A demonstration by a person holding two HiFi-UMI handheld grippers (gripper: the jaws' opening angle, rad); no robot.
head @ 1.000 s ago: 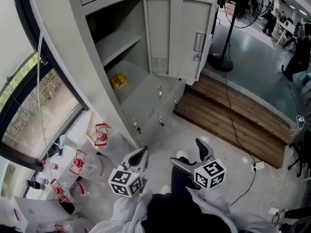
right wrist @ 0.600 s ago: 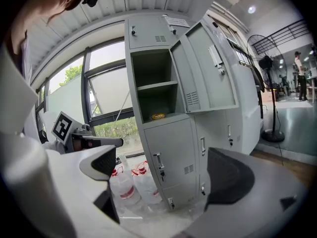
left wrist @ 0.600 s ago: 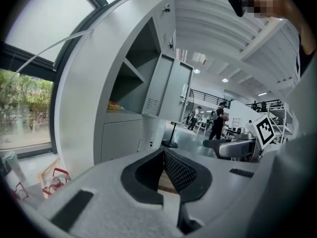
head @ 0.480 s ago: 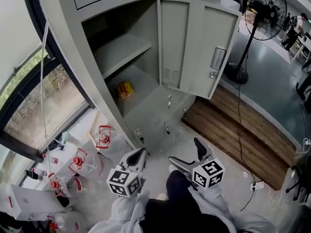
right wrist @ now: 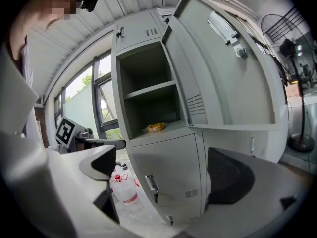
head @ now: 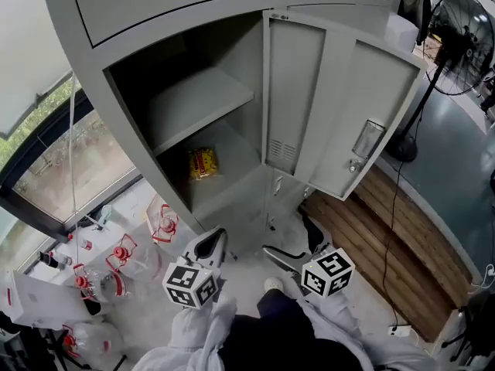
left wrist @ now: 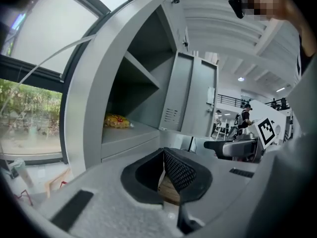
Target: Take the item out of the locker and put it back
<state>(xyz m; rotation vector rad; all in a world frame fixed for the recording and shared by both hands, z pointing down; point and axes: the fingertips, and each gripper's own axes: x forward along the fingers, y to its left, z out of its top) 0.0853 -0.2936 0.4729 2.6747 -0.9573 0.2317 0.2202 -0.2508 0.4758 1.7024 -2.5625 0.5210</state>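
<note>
Left gripper [left wrist: 163,153]: jaws pressed together at the tips, nothing pinched. Only a sliver of wooden platform [left wrist: 170,192] shows in the gap below the pads. Right gripper [right wrist: 166,171]: jaws spread wide, empty, with the lower locker door [right wrist: 168,177] and a clear jug [right wrist: 121,187] visible between them. Both grippers sit low in front of the person, well apart from the locker [head: 116,68], tips pointing toward it. The sleeves are cut off at the bottom edge of the head view.

Item is a yellow snack packet [head: 203,163]. It lies on the floor of the open compartment, under the bare shelf [head: 197,103]. Print too small to read. The open door [head: 340,122] is swung out to the right, with handle and latch on its outer face. More red-handled jugs sit on the floor left of the locker, by the window. Count unclear, some cropped. Standing fan [head: 456,45] at far right, partly out of frame. The wooden platform runs below the open door.
</note>
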